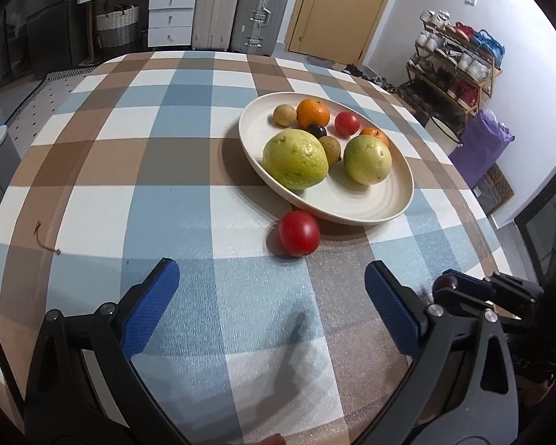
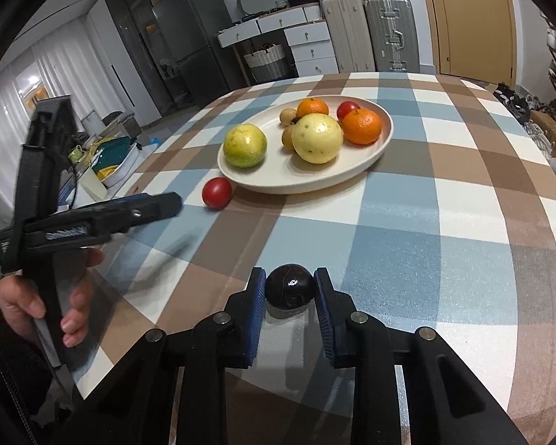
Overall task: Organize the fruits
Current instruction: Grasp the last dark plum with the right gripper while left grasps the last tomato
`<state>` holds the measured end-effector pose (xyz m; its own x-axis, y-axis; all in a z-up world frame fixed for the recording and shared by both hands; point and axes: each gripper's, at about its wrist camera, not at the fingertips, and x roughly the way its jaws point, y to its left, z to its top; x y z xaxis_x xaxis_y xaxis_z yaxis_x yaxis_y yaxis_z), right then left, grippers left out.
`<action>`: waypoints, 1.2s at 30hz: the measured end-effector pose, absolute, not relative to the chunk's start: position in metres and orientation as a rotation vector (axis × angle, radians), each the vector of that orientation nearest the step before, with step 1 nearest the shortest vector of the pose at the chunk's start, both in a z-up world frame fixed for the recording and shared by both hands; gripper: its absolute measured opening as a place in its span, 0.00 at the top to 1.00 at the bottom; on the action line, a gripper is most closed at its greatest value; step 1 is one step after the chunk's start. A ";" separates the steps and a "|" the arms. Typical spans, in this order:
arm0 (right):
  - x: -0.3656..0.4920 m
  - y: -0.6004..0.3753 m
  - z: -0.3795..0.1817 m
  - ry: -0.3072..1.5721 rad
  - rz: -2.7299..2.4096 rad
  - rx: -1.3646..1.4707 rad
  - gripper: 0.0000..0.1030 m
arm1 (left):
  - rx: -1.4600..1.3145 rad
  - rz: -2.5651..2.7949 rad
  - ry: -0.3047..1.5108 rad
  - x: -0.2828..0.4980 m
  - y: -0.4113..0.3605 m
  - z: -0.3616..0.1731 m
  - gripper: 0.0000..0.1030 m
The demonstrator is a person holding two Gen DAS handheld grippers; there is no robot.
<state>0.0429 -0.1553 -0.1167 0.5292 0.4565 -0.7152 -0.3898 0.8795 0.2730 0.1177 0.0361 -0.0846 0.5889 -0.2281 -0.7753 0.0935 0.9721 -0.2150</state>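
Looking across the checked table (image 2: 407,222), we have open cloth ahead, though its edge drops off close on our left. We judge the cream plate (image 2: 381,137) crowded, so a newcomer could nudge the guavas. One red tomato (image 1: 299,233) rests outside, touching the rim, and could roll. Our left gripper (image 1: 270,293) hovers just short of it, jaws wide and empty. Our right gripper (image 2: 290,291) pinches a dark plum (image 2: 290,286), which could slip.
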 end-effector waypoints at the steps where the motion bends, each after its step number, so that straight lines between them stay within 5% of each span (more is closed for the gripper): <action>1: 0.043 -0.155 -0.116 0.874 0.507 0.083 0.74 | -0.148 -0.184 0.925 0.120 0.035 -0.085 0.03; 22: 0.053 -0.177 -0.110 0.862 0.472 0.133 0.74 | -0.096 -0.215 0.991 0.164 0.018 -0.098 0.05; 31: 0.052 -0.185 -0.108 0.851 0.469 0.146 0.74 | -0.108 -0.269 1.019 0.166 0.014 -0.103 0.50; 34: 0.051 -0.187 -0.110 0.855 0.466 0.153 0.74 | -0.108 -0.289 1.019 0.164 0.013 -0.103 0.73; 36: 0.051 -0.188 -0.110 0.854 0.465 0.154 0.74 | -0.114 -0.307 1.015 0.161 0.014 -0.102 0.76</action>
